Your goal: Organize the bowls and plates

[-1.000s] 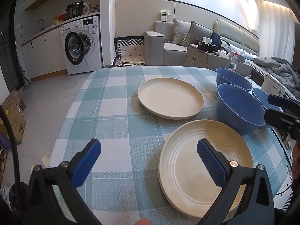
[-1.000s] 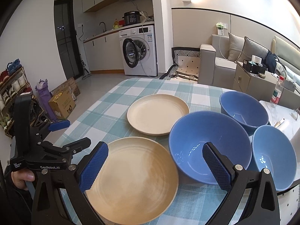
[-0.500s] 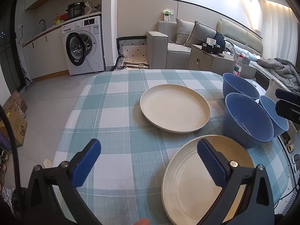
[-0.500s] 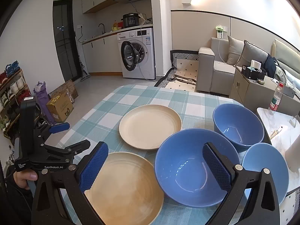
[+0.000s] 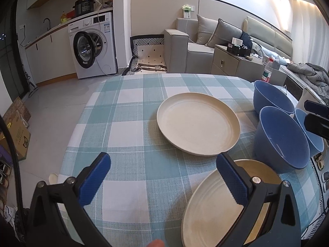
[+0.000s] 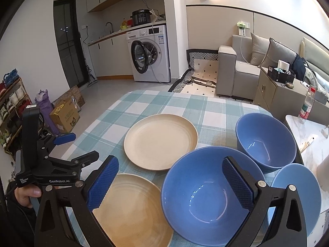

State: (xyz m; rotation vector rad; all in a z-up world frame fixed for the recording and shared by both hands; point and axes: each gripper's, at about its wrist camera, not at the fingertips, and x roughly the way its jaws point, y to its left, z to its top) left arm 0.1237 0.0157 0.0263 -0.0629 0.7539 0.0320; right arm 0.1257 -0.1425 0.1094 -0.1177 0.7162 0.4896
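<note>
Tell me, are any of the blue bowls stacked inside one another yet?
No: in the right wrist view the large bowl, the far bowl and the small bowl each sit separately on the tablecloth.

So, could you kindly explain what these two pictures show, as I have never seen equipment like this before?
There is no robot here: a person holds a hand tool with two blue-padded jaws in each hand, and each tool carries a wide-angle camera looking out along its jaws. One picture comes from the left gripper, the other from the right gripper; the right view also catches the left tool and the hand holding it. On the checked tablecloth lie two cream plates, a far plate and a near plate, plus three blue bowls: large, far, small. Both jaws are open, holding nothing.
</note>
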